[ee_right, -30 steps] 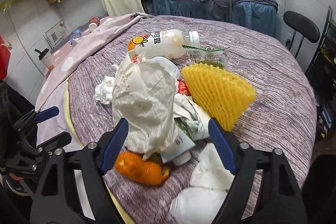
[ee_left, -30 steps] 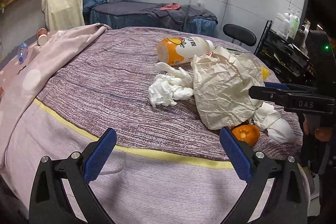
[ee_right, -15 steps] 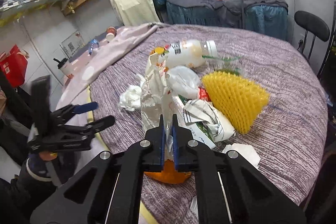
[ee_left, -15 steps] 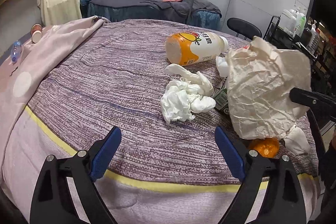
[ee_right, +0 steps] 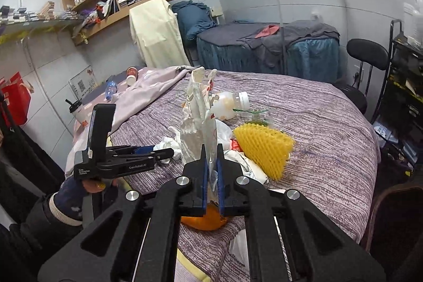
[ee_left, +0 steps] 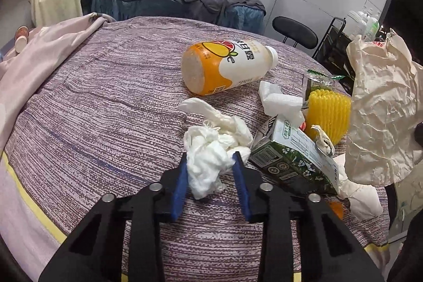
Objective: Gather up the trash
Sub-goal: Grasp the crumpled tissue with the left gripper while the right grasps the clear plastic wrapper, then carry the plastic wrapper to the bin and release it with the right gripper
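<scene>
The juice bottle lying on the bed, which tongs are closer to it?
Left. The left tongs are closing around tissue just in front of the juice bottle; the right tongs hold the paper bag farther back.

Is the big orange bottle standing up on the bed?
No, the orange bottle lies on its side on the purple bedspread, cap pointing right.

bedspread [ee_left: 105, 107]: purple-white woven streaks, pale yellow stripe at the edge
bottle [ee_left: 227, 65]: white and orange, fruit picture on label
tissue wad [ee_left: 211, 163]: white
carton [ee_left: 293, 160]: dark green with small white flowers, white side panel
foam net [ee_left: 327, 112]: bright yellow, mesh pattern
paper bag [ee_left: 380, 107]: cream, crumpled (red print near top)
orange peel [ee_right: 203, 218]: orange
left gripper [ee_left: 210, 176]: black frame, blue pads
right gripper [ee_right: 211, 176]: black frame, blue pads
blanket [ee_left: 39, 54]: pale pink
</scene>
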Tool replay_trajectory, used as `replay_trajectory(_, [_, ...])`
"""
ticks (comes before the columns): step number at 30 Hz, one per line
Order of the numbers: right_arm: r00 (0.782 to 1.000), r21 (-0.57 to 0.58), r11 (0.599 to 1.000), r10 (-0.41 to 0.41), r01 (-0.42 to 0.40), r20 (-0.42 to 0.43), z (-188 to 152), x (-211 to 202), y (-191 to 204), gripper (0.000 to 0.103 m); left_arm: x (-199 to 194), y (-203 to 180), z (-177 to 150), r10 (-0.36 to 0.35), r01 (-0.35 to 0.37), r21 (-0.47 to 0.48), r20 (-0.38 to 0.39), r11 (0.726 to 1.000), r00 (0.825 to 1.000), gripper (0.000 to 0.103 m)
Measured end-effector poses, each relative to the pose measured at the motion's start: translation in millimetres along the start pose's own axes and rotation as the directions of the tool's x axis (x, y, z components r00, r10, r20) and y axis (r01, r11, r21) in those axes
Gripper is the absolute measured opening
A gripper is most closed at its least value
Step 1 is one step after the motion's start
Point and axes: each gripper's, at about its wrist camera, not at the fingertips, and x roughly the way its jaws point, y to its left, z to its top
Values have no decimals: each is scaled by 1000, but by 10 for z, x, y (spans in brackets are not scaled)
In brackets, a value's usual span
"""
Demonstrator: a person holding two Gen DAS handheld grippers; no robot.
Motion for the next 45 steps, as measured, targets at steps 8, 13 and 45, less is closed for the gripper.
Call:
replay_trajectory(8, [999,36,999,-6,4,39,-102,-202,-104,7,-376,-139,-153,63,-66,27,102,997,993,12])
replay_trajectory(13, [998,48,999,-21,18,64,-175,-367,-129,7,-672,-198,-247,54,-57,12,161,998,985,12])
replay_trajectory(45, [963,266,946,-229,186,139,-777,-1498,-1041,7,-1124,-1455,-562,-168,135,149,242,980,956,12])
